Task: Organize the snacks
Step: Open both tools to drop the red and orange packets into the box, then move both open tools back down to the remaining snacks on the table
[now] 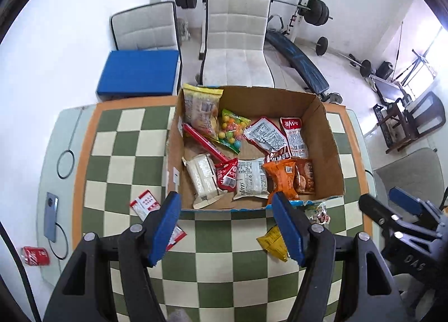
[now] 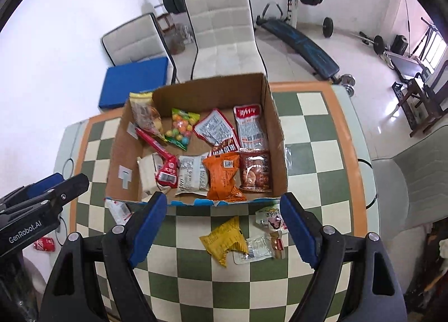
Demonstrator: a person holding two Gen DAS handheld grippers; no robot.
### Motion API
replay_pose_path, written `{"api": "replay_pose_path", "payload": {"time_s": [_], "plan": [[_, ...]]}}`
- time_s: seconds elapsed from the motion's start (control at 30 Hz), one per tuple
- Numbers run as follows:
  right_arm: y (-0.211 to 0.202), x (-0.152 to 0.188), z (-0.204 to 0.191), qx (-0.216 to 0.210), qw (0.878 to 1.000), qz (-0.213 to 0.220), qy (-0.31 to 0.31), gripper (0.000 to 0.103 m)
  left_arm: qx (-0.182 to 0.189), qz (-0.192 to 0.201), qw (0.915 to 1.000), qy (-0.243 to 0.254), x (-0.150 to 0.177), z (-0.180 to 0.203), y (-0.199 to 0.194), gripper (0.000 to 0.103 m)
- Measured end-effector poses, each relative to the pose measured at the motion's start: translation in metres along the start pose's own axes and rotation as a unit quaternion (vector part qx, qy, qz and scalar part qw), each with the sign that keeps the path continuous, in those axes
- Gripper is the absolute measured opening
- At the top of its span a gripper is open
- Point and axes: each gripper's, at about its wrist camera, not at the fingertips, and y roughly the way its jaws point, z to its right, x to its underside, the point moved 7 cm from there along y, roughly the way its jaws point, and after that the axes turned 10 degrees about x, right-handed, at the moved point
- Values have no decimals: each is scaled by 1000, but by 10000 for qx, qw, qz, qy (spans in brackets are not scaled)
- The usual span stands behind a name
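In my right wrist view, my left gripper (image 2: 42, 196) pokes in at the left edge, its jaws apart (nothing between them). The cardboard box (image 2: 275, 137), frame center, holds most snacks. Lower center, my right gripper (image 2: 224, 227) hangs spread and empty above the yellow packet (image 2: 224, 241); two clear packets (image 2: 268, 235) lie just right of it.
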Motion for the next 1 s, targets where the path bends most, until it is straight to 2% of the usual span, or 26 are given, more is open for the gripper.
{"api": "replay_pose_path", "payload": {"time_s": [0.07, 0.23, 0.3, 0.4, 0.47, 0.53, 0.63, 0.77, 0.87, 0.9, 1.0], "plan": [[-12, 2, 0, -52, 9999, 102, 26, 85, 39, 43, 10000, 20, 3, 3, -6, 65], [-37, 7, -3, -385, 9986, 314, 190, 85, 501, 265, 9982, -188, 12, 6, -19, 65], [-41, 12, -1, -550, 9972, 409, 314, 85, 317, 291, 9989, -203, 16, 0, -17, 65], [-30, 27, 7, -544, 9971, 250, 471, 85, -103, 241, 9995, -194, 29, -14, -6, 65], [-8, 42, 10, -483, 9975, -78, 511, 85, -180, 30, 9991, -391, 44, -29, 11, 65], [18, 60, 12, -441, 9968, -412, 515, 85, -234, -350, 9967, -700, 64, -50, 34, 65], [74, 95, 17, -454, 9887, -1160, 832, 85, -185, -840, 9881, -1274, 94, -83, 64, 65], [134, 131, 16, -728, 9676, -1907, 1488, 85, -123, -1103, 9698, -2170, 121, -127, 91, 65], [166, 147, 5, -752, 9587, -2158, 1691, 85, -120, -1109, 9578, -2648, 130, -153, 105, 65], [173, 150, 1, -714, 9584, -2189, 1689, 85, -72, -1128, 9527, -2822, 130, -161, 112, 65], [189, 156, -12, -604, 9580, -2248, 1677, 85, -102, -1146, 9444, -3079, 127, -179, 133, 65]]}}
